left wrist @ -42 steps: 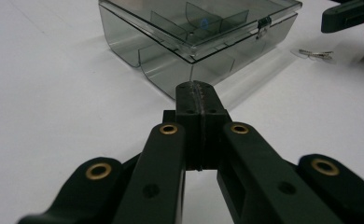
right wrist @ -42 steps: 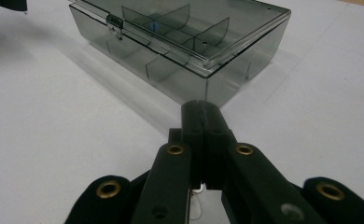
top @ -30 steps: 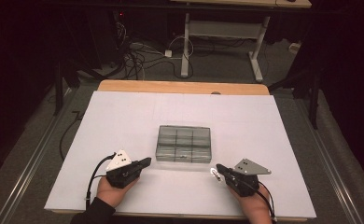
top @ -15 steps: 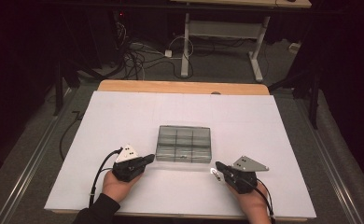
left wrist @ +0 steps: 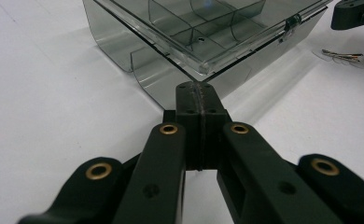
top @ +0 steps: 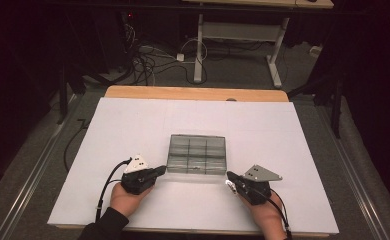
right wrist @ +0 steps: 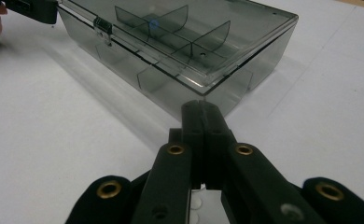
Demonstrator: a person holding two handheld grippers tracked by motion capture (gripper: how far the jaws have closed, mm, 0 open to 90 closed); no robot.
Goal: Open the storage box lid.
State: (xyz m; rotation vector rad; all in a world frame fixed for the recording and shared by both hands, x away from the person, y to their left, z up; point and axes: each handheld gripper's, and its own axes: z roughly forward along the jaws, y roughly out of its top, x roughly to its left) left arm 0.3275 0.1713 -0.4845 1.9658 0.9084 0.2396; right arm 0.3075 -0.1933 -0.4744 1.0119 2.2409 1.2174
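Left gripper (top: 159, 171) had edged closer to the smoky clear plastic compartment box (top: 197, 154) mid-desk (top: 283, 130); right gripper (top: 231, 178) held near. Fingers pressed together, empty. A push could slide the light box.

R gripper (right wrist: 202, 109) jaws shut, tips just at clear divider box (right wrist: 180, 51) corner w/ lid down.

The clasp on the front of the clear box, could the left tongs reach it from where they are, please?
Probably yes: the left tongs, shut, sit by the box's near corner, and bare white table lies between them and the clasp.
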